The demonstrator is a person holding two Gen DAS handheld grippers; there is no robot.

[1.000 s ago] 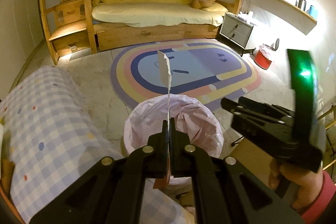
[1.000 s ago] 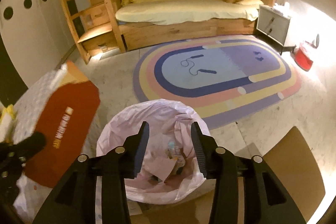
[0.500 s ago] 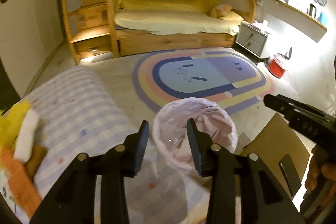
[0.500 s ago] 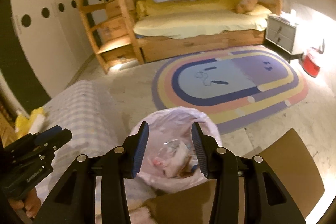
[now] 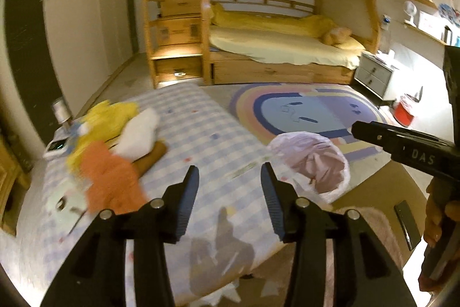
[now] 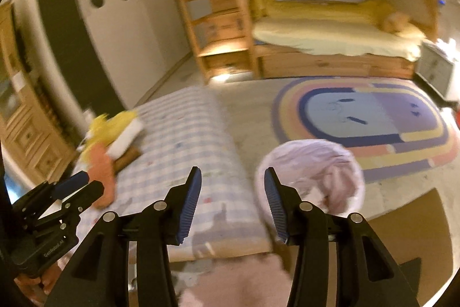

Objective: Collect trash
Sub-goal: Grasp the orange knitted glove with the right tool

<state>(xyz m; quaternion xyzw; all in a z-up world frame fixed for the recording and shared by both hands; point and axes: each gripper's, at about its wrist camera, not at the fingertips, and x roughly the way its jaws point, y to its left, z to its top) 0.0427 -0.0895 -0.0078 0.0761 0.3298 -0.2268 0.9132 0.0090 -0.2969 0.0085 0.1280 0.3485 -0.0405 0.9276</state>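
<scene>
Looking past my left claw [image 5: 229, 186], its jaws just spread wider and empty, I see the trash bin [image 5: 313, 160] at two o'clock. My right claw [image 6: 232, 192], also spread and empty, alone shows wooden drawers [image 6: 26, 134] at nine.

Bin liner [image 5: 313, 160]: thin crinkled pink plastic, faintly glossy; bed cover [image 5: 201, 134]: matt checked cloth; plush toys [image 5: 109, 151]: fuzzy fabric; bunk bed [image 5: 287, 68]: varnished wood; rug [image 5: 310, 114]: flat matt weave; left hand-held gripper [image 5: 229, 180]: matt black plastic, ribbed pads.
</scene>
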